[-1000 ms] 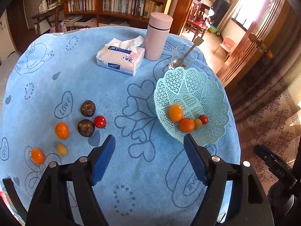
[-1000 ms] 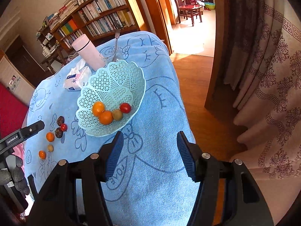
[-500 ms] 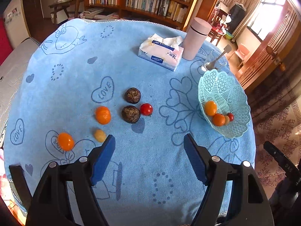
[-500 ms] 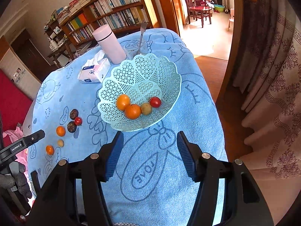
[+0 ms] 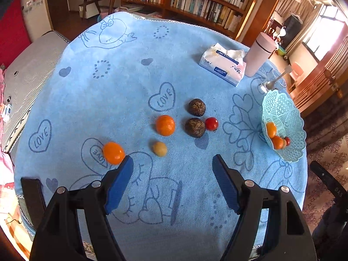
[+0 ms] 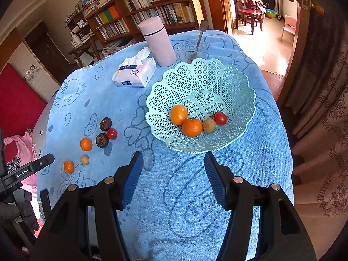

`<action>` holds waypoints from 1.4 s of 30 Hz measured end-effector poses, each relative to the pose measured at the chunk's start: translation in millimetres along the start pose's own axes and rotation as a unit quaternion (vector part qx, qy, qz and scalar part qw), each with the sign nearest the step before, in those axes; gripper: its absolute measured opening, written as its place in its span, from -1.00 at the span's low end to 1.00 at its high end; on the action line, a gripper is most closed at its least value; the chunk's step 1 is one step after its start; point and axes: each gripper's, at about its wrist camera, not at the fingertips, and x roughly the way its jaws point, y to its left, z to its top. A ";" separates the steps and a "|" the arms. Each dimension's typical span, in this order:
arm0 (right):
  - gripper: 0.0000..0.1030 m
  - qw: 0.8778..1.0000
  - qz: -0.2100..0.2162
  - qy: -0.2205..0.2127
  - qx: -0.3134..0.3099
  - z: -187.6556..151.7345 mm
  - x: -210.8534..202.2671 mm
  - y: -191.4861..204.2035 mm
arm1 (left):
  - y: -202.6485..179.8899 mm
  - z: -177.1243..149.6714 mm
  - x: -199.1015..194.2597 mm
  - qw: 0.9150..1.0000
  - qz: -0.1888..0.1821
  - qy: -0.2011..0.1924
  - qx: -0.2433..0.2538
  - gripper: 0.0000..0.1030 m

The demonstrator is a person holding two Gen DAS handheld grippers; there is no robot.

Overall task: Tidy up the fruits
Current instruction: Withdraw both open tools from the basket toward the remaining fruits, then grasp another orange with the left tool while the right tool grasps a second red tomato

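Note:
A turquoise lattice basket (image 6: 235, 80) (image 5: 289, 117) stands on the blue tablecloth and holds two oranges (image 6: 192, 127), a small yellowish fruit and a cherry tomato (image 6: 220, 118). Loose on the cloth lie two oranges (image 5: 165, 125) (image 5: 113, 153), a small yellow fruit (image 5: 159, 149), two dark brown round fruits (image 5: 195, 127) and a cherry tomato (image 5: 211, 123). My left gripper (image 5: 171, 165) hovers open above the cloth, just in front of the loose fruit. My right gripper (image 6: 173, 161) hangs open in front of the basket. Nothing is between either pair of fingers.
A tissue pack (image 5: 223, 64), a pink flask (image 5: 258, 54) and a glass with a spoon (image 5: 273, 82) stand at the back of the table. The table's right edge drops to the floor by a curtain (image 6: 322, 108). Bookshelves line the far wall.
Both grippers have shifted left across the table. The loose fruit now sits centred ahead of the left gripper, and the basket has come to the middle of the right wrist view.

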 end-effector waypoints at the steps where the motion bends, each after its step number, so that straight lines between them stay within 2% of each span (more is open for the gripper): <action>1: 0.17 1.000 0.000 0.001 -0.001 -0.4 1.0 2.2 | 4.4 -1.3 0.3 1.000 0.002 0.001 -0.003 0.45; 8: 0.17 1.000 0.001 0.003 -0.008 -2.8 3.9 15.5 | 32.8 -9.0 5.4 1.000 0.018 0.007 -0.021 0.45; 17: 0.17 0.999 -0.002 0.031 -0.028 -9.7 20.0 37.7 | 71.7 -25.3 26.3 0.997 0.033 0.032 -0.056 0.45; 25: 0.17 0.997 -0.007 0.053 -0.049 -15.3 30.4 53.8 | 80.8 -18.4 60.2 0.998 0.032 0.042 -0.045 0.45; 26: 0.17 0.997 -0.009 0.056 -0.048 -15.9 31.2 54.1 | 81.8 -15.7 66.2 0.998 0.033 0.044 -0.043 0.42; 30: 0.17 0.997 -0.014 0.068 -0.046 -19.5 36.4 56.8 | 87.0 -5.4 89.0 0.997 0.031 0.057 -0.036 0.11; 33: 0.17 0.996 -0.015 0.077 -0.050 -23.1 42.0 63.0 | 92.7 -3.2 104.9 0.996 0.045 0.073 -0.028 -0.23; 37: 0.17 0.994 -0.010 0.087 -0.063 -23.4 51.1 74.5 | 96.5 -2.0 102.0 0.997 0.030 0.073 -0.025 -0.24; 42: 0.17 0.993 0.005 0.098 -0.070 -16.5 72.2 91.6 | 104.0 -5.7 79.2 0.997 0.017 0.062 -0.035 -0.24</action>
